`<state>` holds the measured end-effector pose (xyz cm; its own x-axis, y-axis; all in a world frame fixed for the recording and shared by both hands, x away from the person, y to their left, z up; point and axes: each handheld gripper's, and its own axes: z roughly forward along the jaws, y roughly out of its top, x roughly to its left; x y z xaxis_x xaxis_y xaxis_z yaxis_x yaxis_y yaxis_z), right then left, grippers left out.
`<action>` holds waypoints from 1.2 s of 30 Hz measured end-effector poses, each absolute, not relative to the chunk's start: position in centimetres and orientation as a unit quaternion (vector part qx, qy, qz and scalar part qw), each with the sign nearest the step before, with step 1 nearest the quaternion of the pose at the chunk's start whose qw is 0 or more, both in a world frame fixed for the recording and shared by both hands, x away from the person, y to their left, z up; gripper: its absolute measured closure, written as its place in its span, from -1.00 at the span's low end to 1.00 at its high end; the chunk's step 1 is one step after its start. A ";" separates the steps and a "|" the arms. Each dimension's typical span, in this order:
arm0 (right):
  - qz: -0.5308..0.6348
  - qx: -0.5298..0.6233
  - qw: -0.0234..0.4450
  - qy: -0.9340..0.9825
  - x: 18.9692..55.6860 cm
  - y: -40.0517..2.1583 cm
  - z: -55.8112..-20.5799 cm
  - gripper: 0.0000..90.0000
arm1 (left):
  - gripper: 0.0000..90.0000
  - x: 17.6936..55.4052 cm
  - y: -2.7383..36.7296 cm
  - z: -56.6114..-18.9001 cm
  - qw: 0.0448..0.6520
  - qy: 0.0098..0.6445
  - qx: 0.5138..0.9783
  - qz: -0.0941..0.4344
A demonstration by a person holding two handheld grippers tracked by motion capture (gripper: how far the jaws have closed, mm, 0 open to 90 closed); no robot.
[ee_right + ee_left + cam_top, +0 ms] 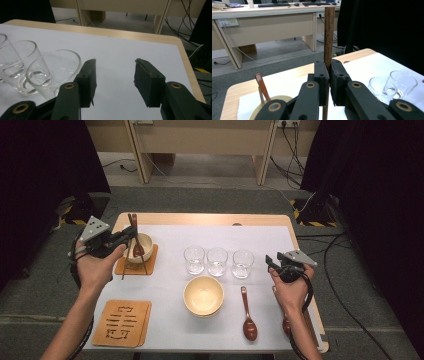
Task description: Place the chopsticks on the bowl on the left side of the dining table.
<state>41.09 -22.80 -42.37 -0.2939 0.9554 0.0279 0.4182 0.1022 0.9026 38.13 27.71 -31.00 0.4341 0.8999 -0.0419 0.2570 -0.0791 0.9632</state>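
Observation:
My left gripper [129, 237] [329, 68] is shut on a dark wooden chopstick [329, 32] that stands upright between its pads. It hovers over a cream bowl [145, 243] [258, 108] on a wooden coaster [150, 262] at the table's left. A brown spoon [137, 249] [262, 85] leans in that bowl. A second thin stick [145, 265] slants across the bowl. My right gripper [270, 262] [115, 80] is open above the white mat, just right of three glasses [217, 261] [53, 68], with nothing between its jaws.
Another cream bowl [203, 295] sits at the mat's middle front, with a brown spoon [248, 317] to its right. Another spoon [285, 325] lies partly under the right forearm. A carved wooden coaster [122, 322] lies at the front left. The table's edge [185, 55] is near on the right.

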 end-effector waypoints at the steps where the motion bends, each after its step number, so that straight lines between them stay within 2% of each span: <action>1: 0.436 0.510 0.306 0.676 41.0 -22.8 -42.4 0.17 | 0.86 38.0 27.8 -31.0 0.521 0.434 0.667 0.308; 36: 0.444 0.516 0.312 0.663 39.4 -23.9 -43.2 0.16 | 0.86 32.9 31.2 -31.9 0.509 0.449 0.663 0.315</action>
